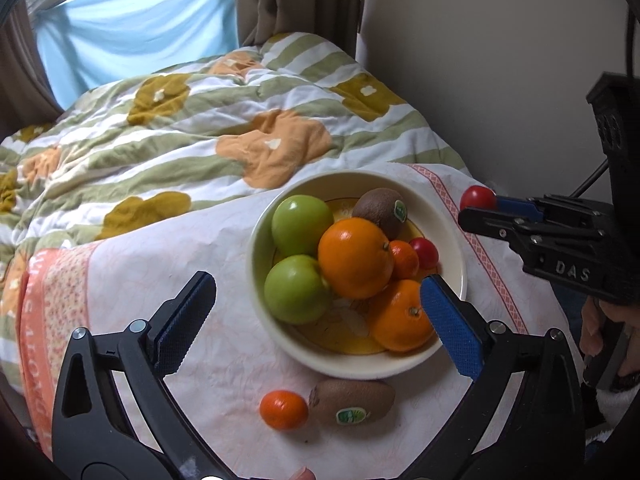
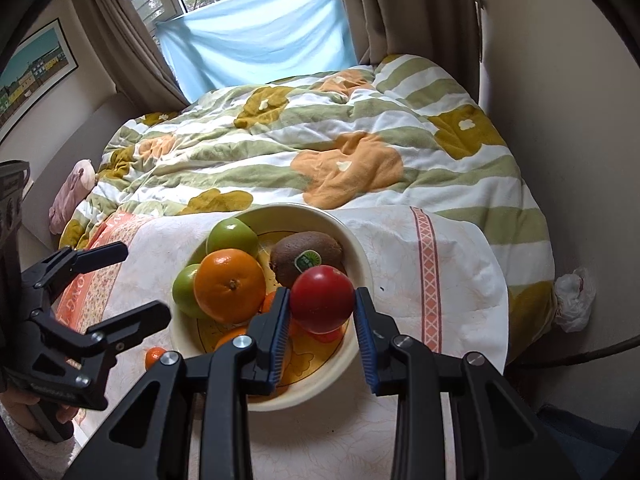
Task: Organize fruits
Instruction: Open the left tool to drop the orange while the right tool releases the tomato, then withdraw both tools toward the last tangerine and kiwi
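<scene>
left gripper [image 1: 316,322]: black frame, blue ridged pads, silver screws | right gripper [image 2: 322,316]: same build, "DAS" lettering | fuzzy white sleeves, bare fingers

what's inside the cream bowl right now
In the bowl: two green apples, large orange, kiwi, two mandarins, a red tomato. Anything beneath them is hidden.

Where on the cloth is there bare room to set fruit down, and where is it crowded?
Bare cloth lies left of the bowl, toward the orange border. Another patch lies right of the bowl up to the pink lattice stripe. In front of the bowl it is crowded: a small orange and kiwi lie there. The bowl itself is nearly full.
</scene>
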A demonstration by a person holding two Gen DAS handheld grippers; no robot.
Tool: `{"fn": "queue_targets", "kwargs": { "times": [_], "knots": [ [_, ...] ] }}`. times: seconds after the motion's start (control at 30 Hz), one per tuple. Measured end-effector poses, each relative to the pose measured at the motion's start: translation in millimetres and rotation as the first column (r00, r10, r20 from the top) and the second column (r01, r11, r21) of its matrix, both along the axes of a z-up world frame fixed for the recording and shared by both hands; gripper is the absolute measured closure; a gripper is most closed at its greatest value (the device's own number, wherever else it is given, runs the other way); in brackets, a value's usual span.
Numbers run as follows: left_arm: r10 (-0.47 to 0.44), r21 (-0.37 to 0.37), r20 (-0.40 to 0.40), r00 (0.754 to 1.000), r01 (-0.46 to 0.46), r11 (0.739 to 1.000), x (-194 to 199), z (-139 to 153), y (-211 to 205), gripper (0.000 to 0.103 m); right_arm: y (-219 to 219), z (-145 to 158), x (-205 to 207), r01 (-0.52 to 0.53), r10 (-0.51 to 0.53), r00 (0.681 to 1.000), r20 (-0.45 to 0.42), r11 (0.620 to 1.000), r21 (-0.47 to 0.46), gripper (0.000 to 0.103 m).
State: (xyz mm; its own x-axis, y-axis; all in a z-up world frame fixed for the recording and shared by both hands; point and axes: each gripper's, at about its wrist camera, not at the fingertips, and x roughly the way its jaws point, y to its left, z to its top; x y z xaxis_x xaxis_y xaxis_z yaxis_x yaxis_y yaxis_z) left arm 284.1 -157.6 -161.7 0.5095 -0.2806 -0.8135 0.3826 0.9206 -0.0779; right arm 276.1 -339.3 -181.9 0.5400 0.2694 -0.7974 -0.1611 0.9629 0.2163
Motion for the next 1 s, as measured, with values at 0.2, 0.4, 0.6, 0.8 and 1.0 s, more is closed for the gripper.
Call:
{"fn": "queue_targets", "kwargs": {
  "times": [0.2,0.4,0.6,0.8,1.0],
  "knots": [
    [0.036,0.011,-0.001,0.999,-0.036,0.999,-9,1,12,0.000,9,-10,15,-0.038,0.038,0.999,-0.011,0.999,-0.006,0.074],
    [0.065,0.026,-0.011,0.998,-0.064,0.998,-11,-5,20,0.000,10,-27,25,-0.052,0.052,0.998,-0.035,0.999,-0.001,0.074],
    [0.080,0.041,-0.034,0.996,-0.079,0.996,-17,-12,24,0.000,9,-37,31,-0.048,0.048,0.997,-0.059,0.999,-0.007,0.073],
    [0.093,0.061,-0.041,0.995,-0.091,0.994,-23,-16,29,0.000,8,-35,28,-0.061,0.061,0.998,-0.021,0.998,0.013,0.007],
    [0.104,0.062,-0.035,0.994,-0.102,0.993,-25,-11,33,0.000,10,-28,22,-0.074,0.074,0.997,0.006,0.997,0.008,0.007]
  ]
}}
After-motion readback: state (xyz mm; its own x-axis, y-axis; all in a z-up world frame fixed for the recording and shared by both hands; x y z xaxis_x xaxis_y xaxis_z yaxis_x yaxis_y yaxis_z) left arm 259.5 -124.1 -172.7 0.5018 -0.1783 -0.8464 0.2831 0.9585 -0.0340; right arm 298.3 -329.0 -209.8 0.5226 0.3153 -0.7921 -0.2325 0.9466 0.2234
